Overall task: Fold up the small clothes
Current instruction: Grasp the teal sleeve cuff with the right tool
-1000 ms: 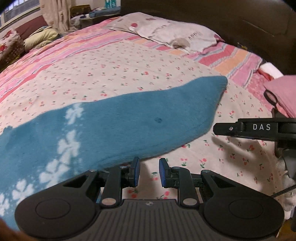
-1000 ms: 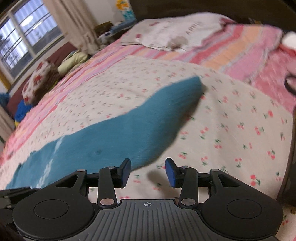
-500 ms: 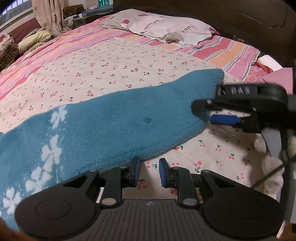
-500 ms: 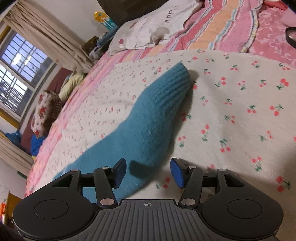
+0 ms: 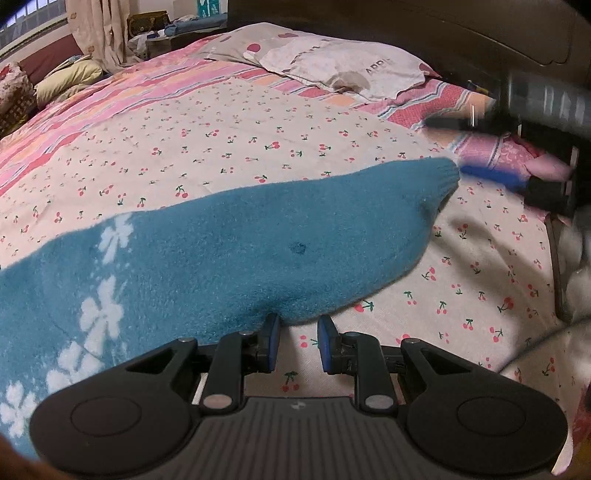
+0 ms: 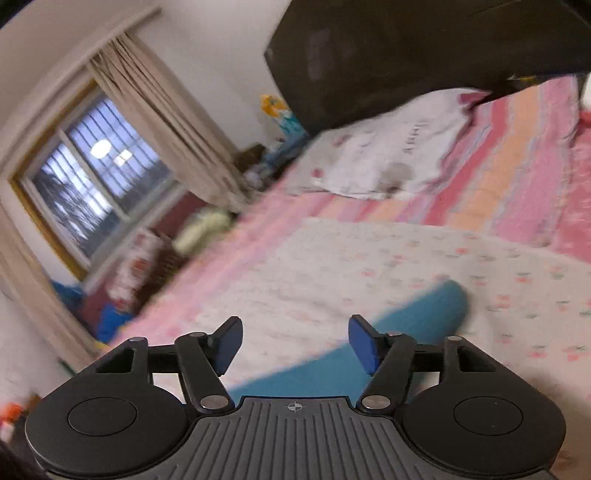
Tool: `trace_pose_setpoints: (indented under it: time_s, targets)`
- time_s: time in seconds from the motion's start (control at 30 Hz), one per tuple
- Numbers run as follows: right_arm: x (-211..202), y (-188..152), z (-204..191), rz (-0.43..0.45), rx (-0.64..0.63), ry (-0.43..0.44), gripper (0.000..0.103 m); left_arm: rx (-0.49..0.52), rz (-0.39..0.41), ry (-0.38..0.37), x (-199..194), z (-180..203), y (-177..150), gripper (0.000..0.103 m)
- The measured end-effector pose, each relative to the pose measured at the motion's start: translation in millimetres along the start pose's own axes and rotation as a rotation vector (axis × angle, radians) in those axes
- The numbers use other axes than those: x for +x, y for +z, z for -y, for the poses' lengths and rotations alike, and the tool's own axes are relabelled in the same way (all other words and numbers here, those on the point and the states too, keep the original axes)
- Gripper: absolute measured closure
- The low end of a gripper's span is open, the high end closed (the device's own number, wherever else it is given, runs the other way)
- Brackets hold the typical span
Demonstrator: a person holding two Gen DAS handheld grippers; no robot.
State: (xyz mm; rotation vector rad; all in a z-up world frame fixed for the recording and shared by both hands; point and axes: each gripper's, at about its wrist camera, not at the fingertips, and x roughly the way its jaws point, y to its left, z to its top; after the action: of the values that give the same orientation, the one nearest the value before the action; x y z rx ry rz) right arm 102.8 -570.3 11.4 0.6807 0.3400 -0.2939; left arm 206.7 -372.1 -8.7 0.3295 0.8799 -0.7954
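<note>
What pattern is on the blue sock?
White flowers on fuzzy teal-blue, near one end of the sock; clearest in the left wrist view.

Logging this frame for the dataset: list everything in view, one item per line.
sock: one, teal with white flowers, flat on the cherry-print cloth
cherry-print cloth: one, cream with red cherries, over the bed
striped sheet: one, pink and orange, beneath the cloth
pillow: one, white, at the headboard
headboard: one, dark brown, far end
curtain: one, beige, beside the window
window: one, barred, left wall
left gripper: black with blue pads, slightly open, at the sock's near edge
right gripper: black with blue pads, wide open, empty, above the sock's cuff
</note>
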Motion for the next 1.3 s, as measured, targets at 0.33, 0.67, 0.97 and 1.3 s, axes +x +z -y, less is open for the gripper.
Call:
trace_pose_setpoints:
  time_s: [0.33,0.67,0.97,1.3]
  targets:
    - [32,-39,48,-0.194,0.248,-0.04,0.037,0.012,0.003,0.011,0,4,-1,0.074]
    - [39,-35,50,-0.087,0.37,0.024,0.046,-0.01,0.019,-0.013,-2,-1,-1,0.074]
    - [41,-33,36,-0.048,0.249,-0.028,0.044,-0.019,0.025,-0.017,-3,-2,-1,0.074]
    - [44,-32,42,-0.057,0.285,-0.079,0.083,-0.041,0.056,-0.03,-17,-10,-6,0.074]
